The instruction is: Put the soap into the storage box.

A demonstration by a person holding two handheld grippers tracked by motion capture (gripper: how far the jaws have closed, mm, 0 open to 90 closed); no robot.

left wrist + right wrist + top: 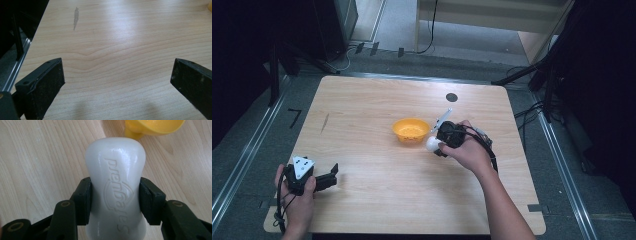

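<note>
A white plastic bottle with raised lettering is clamped between the black pads of my right gripper. In the high view that bottle shows as a white knob at the front of the right gripper, just right of a yellow bowl on the wooden table. The bowl's rim lies just beyond the bottle in the right gripper view. My left gripper rests near the table's front left corner. Its jaws stand wide apart over bare wood.
A small dark round mark sits near the table's far edge. A grey streak marks the wood at the left. Metal rails run along both sides of the table, with cables and dark stands beyond.
</note>
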